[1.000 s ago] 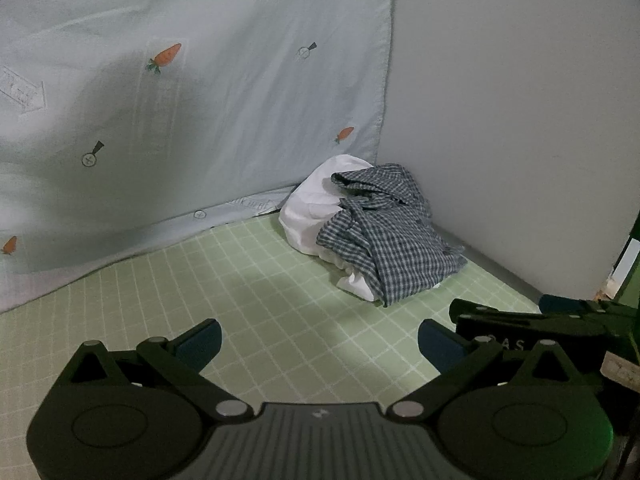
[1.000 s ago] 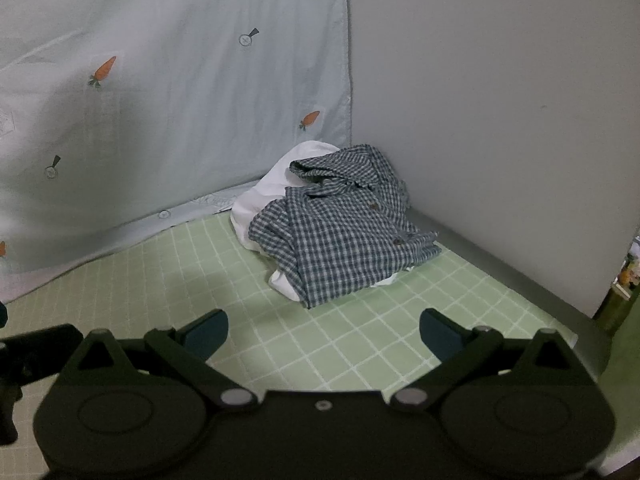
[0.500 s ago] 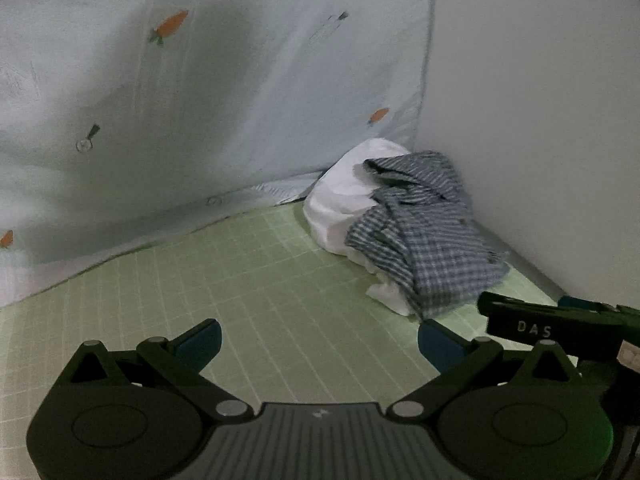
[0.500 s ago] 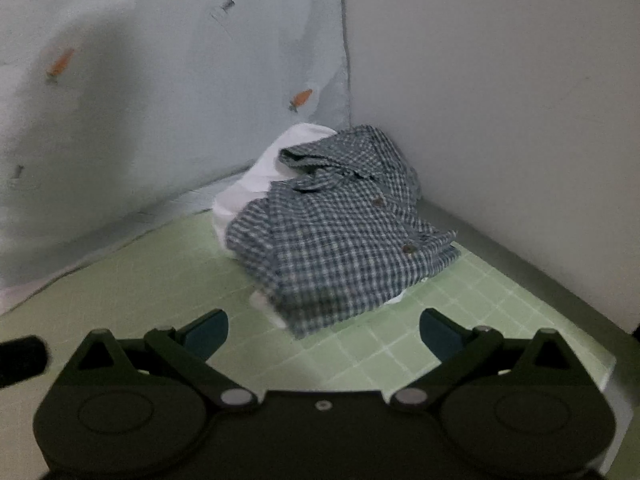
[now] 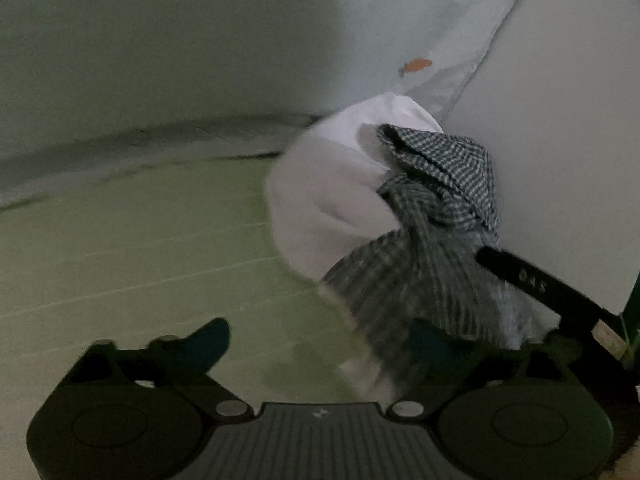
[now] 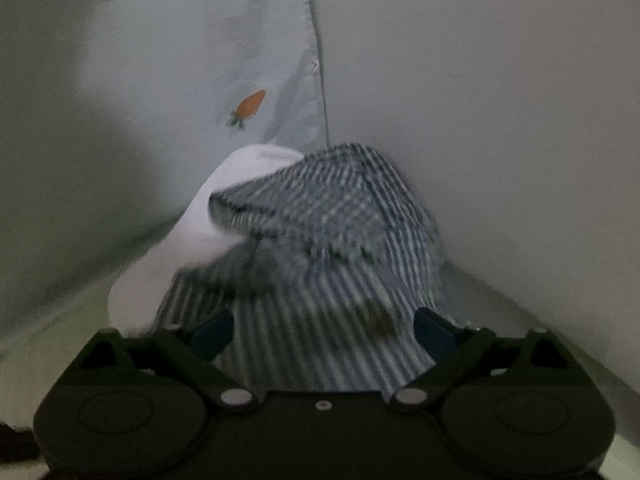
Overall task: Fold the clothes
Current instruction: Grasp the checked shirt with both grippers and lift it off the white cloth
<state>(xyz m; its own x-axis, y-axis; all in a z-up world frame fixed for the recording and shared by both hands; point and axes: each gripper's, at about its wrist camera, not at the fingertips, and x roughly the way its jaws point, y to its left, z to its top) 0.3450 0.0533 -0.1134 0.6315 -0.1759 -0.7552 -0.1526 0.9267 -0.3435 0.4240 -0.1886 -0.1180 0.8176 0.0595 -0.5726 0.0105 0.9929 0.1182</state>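
Two garments lay heaped in the far right corner: checked shirt point(image 6: 320, 240) over white cloth point(image 5: 320, 200). Right gripper point(image 6: 322, 330) was nearer, straddling the shirt's near edge unclamped; left gripper point(image 5: 316, 340) (jaws also just narrowing, empty) approached from the left.

Work surface: a pale green cover point(image 5: 132, 264) printed with a grid of thin white lines; the pattern is smeared by motion blur. Rear boundary: a light blue-grey hanging sheet point(image 5: 208, 52) bearing small orange carrot motifs point(image 6: 249, 106), reaching down to the green surface. The sheet's right edge is a vertical hem. Adjacent to that hem: a plain off-white wall point(image 6: 500, 120), forming the right side of the corner.
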